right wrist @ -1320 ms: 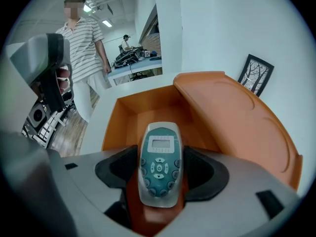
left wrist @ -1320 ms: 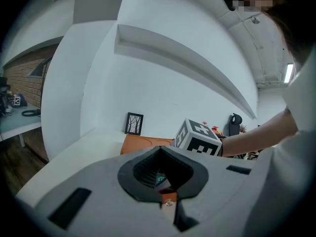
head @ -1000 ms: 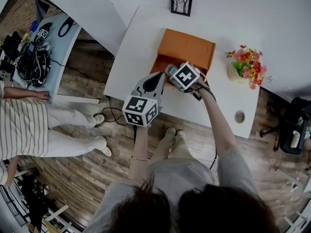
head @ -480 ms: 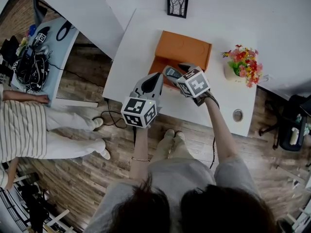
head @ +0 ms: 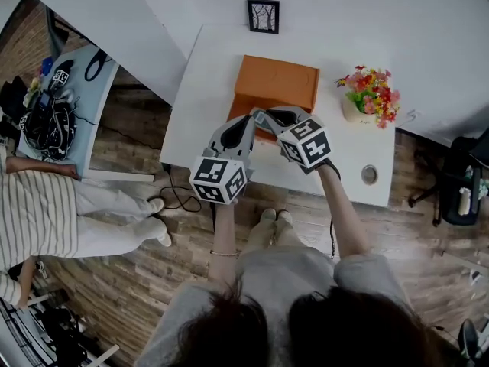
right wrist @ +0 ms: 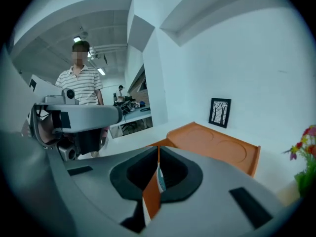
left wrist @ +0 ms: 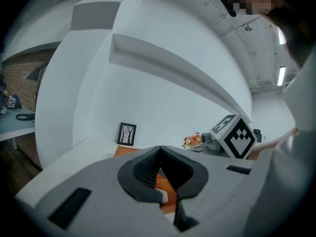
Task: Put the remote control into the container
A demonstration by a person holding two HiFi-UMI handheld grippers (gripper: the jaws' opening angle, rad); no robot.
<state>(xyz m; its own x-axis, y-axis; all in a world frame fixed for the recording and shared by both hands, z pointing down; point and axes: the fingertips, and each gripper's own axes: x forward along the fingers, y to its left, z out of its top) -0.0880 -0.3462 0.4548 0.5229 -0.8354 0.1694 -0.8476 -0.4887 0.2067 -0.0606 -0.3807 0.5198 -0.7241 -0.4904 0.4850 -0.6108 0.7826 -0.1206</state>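
while right tool (right wrist: 158,149) was open before, it's now shut, empty | left tool (left wrist: 159,149) shut

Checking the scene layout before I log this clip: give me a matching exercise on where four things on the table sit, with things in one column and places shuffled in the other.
Things:
1. framed picture
2. orange container
3. flower pot
4. round cable hole

Places, as the head view shows them:
a. middle of the white table
b. near the front edge, toward the right end
c. at the back edge
d. beside the container, on its right

Pairs: 1-c, 2-a, 3-d, 4-b.
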